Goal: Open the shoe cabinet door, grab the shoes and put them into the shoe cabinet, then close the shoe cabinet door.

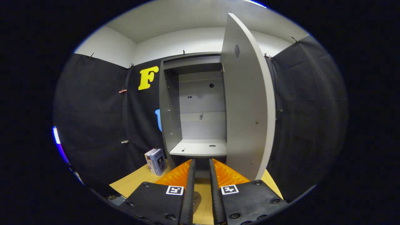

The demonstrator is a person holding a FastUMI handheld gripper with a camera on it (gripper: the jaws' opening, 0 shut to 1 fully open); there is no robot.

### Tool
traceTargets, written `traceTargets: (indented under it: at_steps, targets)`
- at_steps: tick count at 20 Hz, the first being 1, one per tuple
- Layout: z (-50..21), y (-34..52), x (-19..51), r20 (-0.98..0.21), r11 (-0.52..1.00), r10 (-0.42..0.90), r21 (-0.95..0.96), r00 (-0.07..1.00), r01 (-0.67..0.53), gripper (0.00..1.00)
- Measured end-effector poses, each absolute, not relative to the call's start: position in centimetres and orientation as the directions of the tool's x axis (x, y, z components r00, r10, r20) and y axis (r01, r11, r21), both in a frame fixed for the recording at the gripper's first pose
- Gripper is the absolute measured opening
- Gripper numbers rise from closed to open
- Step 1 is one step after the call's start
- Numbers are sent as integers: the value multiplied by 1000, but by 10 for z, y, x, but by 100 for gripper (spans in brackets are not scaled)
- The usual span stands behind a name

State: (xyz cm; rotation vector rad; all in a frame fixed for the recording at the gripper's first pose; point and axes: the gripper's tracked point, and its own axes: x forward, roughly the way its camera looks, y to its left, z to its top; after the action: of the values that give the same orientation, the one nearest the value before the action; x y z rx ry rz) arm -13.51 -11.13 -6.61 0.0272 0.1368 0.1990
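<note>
The gripper point(202, 170) sits low in the middle of the picture. Its two fingers point(191, 178) are close together with only a thin gap, and nothing is held between them. Under them is a light wooden table point(134, 182). Just past the fingertips stands the shoe cabinet point(170, 109), in the middle of the picture. It is gray and tall. Its door point(247, 103) is swung wide open on the right side, edge toward us. Inside, a flat gray shelf point(200, 147) is bare, and the back wall has a few small holes. At lower left, beside the cabinet, some books point(156, 161) stand upright on the table.
</note>
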Motion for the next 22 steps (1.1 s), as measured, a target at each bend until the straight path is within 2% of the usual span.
traceTargets:
  at_steps: [5,10,14,22]
  targets:
    - [-155,-71,-121,-229,968,251,52,940,-246,28]
    - [-243,-44,-99,-313,968,251,111,916,-227,29]
    - [-318,-33,-80,-355,978,205,102,912,-180,28]
    - [-456,-32,-83,-559,996,92,52,824,-76,24]
